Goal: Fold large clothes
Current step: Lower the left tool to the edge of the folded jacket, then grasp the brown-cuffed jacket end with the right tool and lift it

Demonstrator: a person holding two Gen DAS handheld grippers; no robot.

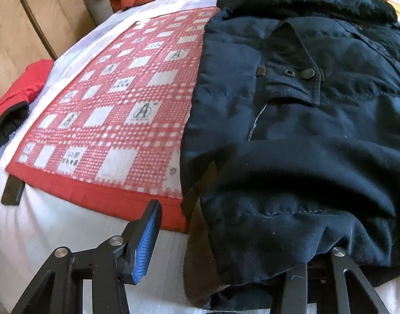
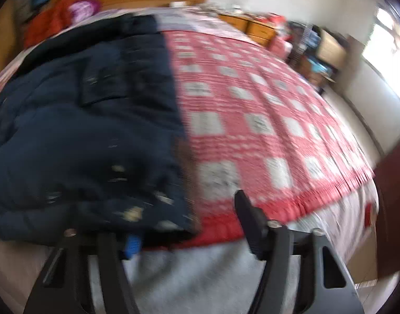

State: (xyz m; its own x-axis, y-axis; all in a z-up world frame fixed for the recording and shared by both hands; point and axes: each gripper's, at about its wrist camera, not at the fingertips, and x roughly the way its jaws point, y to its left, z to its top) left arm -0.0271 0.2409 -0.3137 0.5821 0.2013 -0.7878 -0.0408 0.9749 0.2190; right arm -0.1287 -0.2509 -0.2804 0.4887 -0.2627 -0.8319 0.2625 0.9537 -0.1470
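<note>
jacket: dark navy padded jacket (image 1: pixel 291 130) flat on red-check mat (image 1: pixel 116 110), on bed w/ white sheet (image 1: pixel 55 230)
L gripper (image 1: pixel 226 256): jaws apart, hem edge betw. fingers, not clamped
R gripper (image 2: pixel 189 235): jaws apart at hem corner, blurry

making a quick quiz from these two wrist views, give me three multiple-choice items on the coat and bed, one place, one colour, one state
1. Where does the dark coat lie?
A on the checked mat
B on the floor
C on a chair

2. What colour is the mat's plain border?
A green
B red
C yellow

3. How is the coat's pocket flap?
A snapped shut
B torn off
C unsnapped, both snap halves showing

A: the coat's edge overlaps the mat on the bed.
B: a red strip runs along the mat's near edge.
C: two round snap parts sit side by side, uncovered.
</note>
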